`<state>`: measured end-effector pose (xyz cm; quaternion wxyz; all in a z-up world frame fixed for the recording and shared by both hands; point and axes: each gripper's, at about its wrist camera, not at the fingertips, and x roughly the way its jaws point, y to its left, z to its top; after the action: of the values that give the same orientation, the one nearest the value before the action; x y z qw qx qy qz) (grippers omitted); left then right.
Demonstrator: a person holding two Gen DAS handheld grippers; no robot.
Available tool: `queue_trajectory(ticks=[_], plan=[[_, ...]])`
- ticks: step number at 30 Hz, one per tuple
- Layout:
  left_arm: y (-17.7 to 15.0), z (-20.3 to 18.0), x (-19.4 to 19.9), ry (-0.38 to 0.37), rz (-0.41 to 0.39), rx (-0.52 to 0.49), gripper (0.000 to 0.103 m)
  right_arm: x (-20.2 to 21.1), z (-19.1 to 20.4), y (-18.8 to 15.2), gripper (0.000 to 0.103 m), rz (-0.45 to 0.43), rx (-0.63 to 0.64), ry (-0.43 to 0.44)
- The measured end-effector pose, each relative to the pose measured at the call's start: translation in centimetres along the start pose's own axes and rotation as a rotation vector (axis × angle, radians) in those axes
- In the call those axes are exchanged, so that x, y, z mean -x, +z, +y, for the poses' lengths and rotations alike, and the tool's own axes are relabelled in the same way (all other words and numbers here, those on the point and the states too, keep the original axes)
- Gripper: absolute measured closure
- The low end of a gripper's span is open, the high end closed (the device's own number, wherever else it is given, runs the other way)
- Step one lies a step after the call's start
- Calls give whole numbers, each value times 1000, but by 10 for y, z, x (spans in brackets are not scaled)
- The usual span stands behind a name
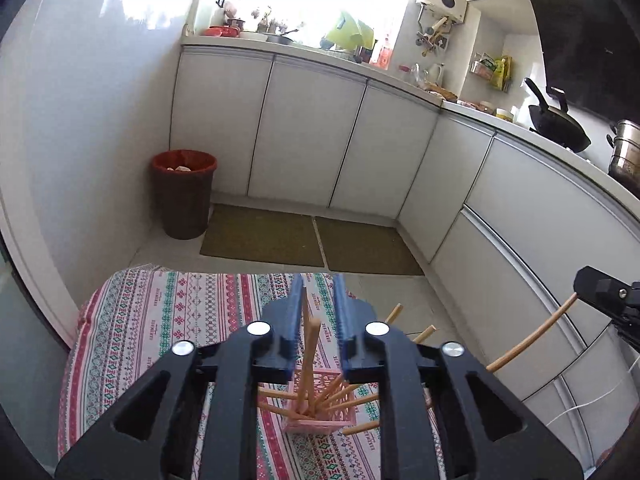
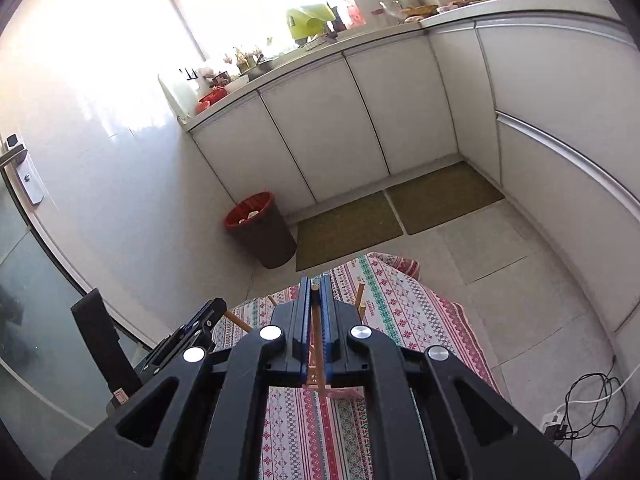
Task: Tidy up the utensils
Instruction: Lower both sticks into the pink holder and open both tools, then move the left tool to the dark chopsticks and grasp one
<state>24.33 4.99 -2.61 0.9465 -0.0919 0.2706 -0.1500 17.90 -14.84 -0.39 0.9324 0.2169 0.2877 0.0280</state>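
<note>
A pink slotted basket (image 1: 320,420) stands on the patterned tablecloth (image 1: 160,320), with several wooden chopsticks (image 1: 310,352) leaning out of it. My left gripper (image 1: 318,280) hovers over the basket, open. Upright chopsticks show in the gap between its blue pads (image 1: 297,308) without being pressed. At the right edge, my right gripper (image 1: 592,284) is shut on one chopstick (image 1: 532,336). In the right wrist view, that chopstick (image 2: 315,320) runs between the shut pads of the right gripper (image 2: 316,278). The basket (image 2: 334,391) peeks out below, and the left gripper (image 2: 202,318) is at the left.
White cabinets wrap around the room, with a cluttered counter on top and a wok (image 1: 560,124) on the stove. On the floor are a red-rimmed bin (image 1: 184,192), two brown mats (image 1: 264,236), and a power strip with cables (image 2: 560,424). A glass door (image 2: 24,280) stands left.
</note>
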Motion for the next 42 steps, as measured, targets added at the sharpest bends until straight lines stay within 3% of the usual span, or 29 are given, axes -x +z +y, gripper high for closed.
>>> queue_trajectory(ticks=[1,7,17,20,22,25,30,36,42], plan=[[0,3,6,-6,-18,17,69,-3,1,0,98,-1,5,-6],[-4,21,41,-6,-72,96,65,-20,13,-1,98,-12,47,-45],[-10,44,44,18,-45,123,65,-61,33,-17,97,-20,125,-110],[-10,44,45,22,-35,115,65,-70,39,-24,92,7,133,-109],[-11,43,47,26,-32,107,59,-70,42,-26,88,21,131,-107],[-13,39,51,44,-33,89,50,-62,47,-29,81,9,156,-122],[-19,27,61,87,-29,36,46,-43,52,-45,71,-9,206,-160],[-30,15,79,122,-41,-12,25,-24,50,-71,55,-14,245,-221],[-44,9,96,158,-53,-43,9,-3,36,-89,31,-45,211,-279]])
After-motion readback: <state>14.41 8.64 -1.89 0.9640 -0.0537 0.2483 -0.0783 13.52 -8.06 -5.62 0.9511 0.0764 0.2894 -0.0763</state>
